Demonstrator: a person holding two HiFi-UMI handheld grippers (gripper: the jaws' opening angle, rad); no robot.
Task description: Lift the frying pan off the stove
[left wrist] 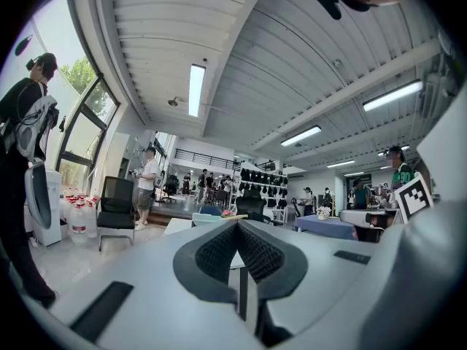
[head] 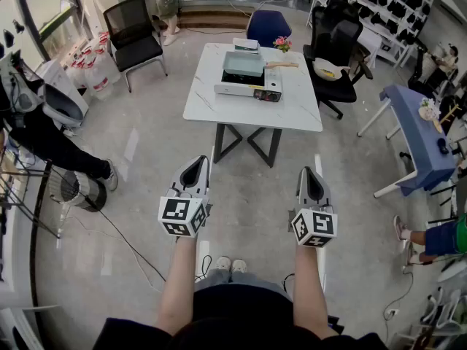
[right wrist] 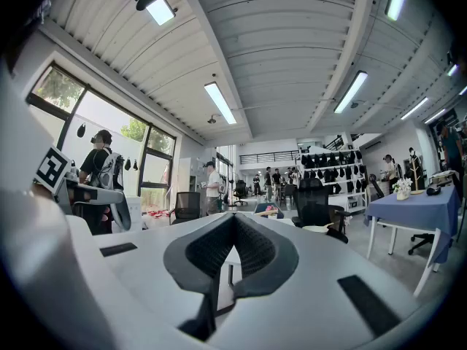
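Head view: both bare forearms [head: 177, 283] reach straight out side by side. They hold the left gripper [head: 200, 166] and the right gripper [head: 308, 176] level and apart, over the floor. Well ahead of both, roughly between their lines, stands a white table [head: 219, 104]. On it is a stove [head: 248, 87] with the square teal frying pan [head: 243, 64] on top. The pan's wooden handle points toward the right gripper's side, and its inside shows plain teal.

Left gripper view: the jaws are pressed together, tip against tip, with nothing between them. The frying pan shows small and far off, just left of the tips.

Right gripper view: these jaws also meet at the tips, pinching nothing. The table lies far beyond them.
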